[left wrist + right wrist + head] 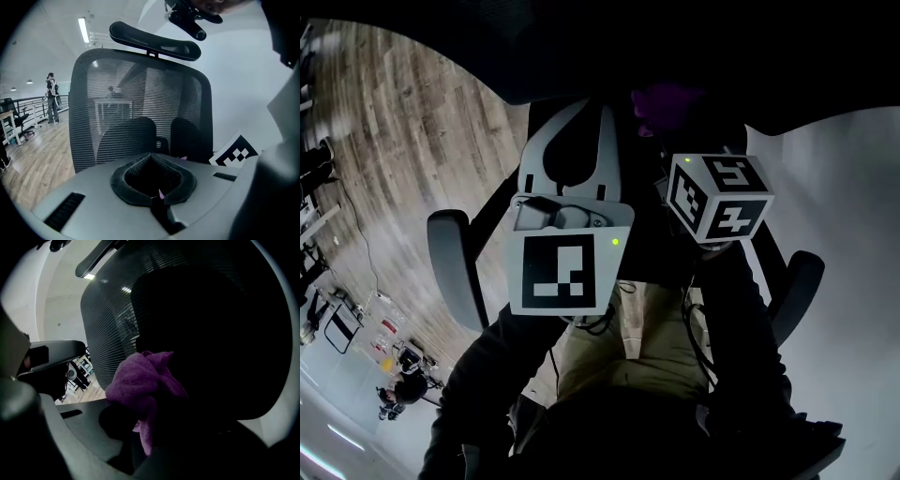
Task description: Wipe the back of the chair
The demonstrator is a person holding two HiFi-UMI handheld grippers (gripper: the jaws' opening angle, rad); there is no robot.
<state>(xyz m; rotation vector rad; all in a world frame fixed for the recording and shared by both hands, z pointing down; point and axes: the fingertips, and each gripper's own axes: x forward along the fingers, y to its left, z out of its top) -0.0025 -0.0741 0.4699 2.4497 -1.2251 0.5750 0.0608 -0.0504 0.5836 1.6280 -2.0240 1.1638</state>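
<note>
Chair back (140, 89): dark mesh, upright, headrest (154, 40) on top. It fills both gripper views, close ahead. Wood floor (33, 159) off to the left.

Right claw (140, 411): closed on a bunched purple cloth (140, 376), with the wad standing out past the tips toward the mesh. The cloth sits right by the lower mesh. Contact uncertain, as that side is too dark. In the head view the cloth (668, 101) shows just beyond the right marker cube.

Left claw (152, 180): jaws together, nothing held that I can make out bar a tiny purple fleck at the seam. It hangs low and centre before the mesh.

Step, as I judge it: cloth presented to the back, wiping about to begin or barely begun. Next move calls for pressing the wad onto the mesh and sweeping across in bands, working up toward the headrest. Mesh likely gives, so light, steady pressure. The left claw could steady the chair if it swivels.
</note>
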